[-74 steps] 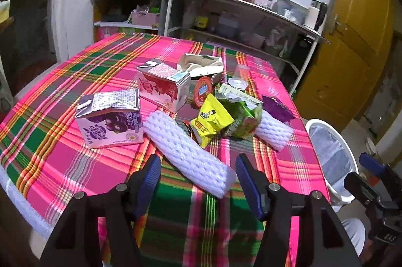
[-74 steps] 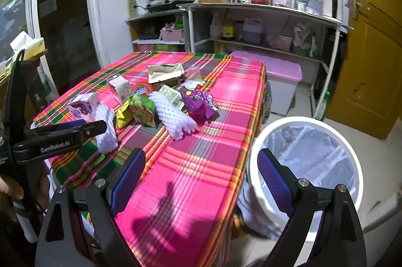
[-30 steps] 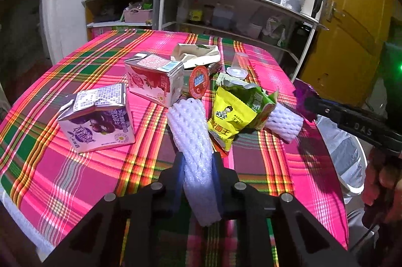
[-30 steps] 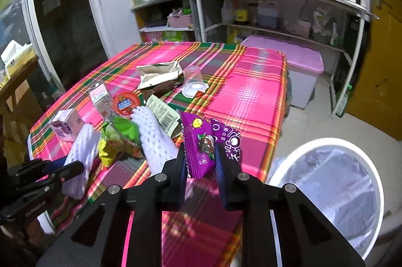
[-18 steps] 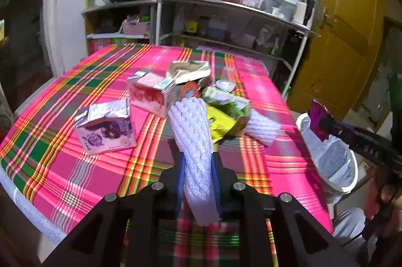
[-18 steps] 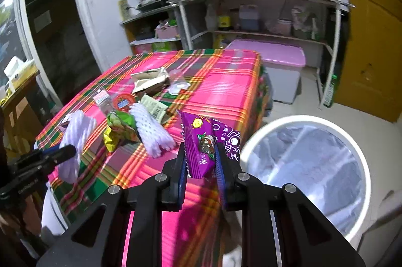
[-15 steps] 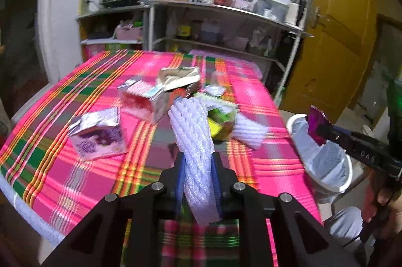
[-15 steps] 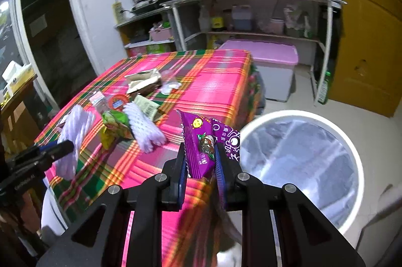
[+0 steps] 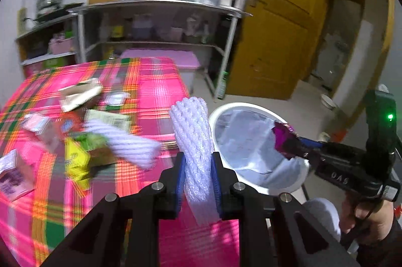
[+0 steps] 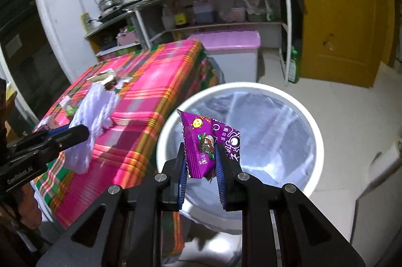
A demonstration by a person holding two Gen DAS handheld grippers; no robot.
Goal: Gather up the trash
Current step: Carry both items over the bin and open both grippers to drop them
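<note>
Foam netting point(image 9: 194, 141), white and tube-shaped, sits clamped between my left gripper point(image 9: 198, 181) fingers, standing upright above the near edge of the surface point(image 9: 155, 91) with its plaid pink cloth. My right gripper point(image 10: 201, 171) is closed on a purple snack wrapper point(image 10: 203, 143), which I hold over the open mouth of the white trash bin point(image 10: 314, 131); the bin is lined with a clear bag and stands on the floor just beside the surface's corner.

From the left wrist camera, the bin lies at about 2 o'clock of the foam netting, with the right gripper and its wrapper reaching over the rim from 3 o'clock. At 9 to 10 o'clock, more litter lies on the cloth: a second foam sleeve point(image 9: 125, 141), a yellow snack bag point(image 9: 76, 161), a purple carton point(image 9: 13, 179) at the far left edge, and a beige paper bag point(image 9: 80, 93) farther back. These are blurred.

Beyond the surface, a pink-lidded storage box point(image 10: 226, 40) sits under metal shelves point(image 10: 226, 3), and at 1 o'clock a yellow door point(image 10: 339, 15) stands shut.
</note>
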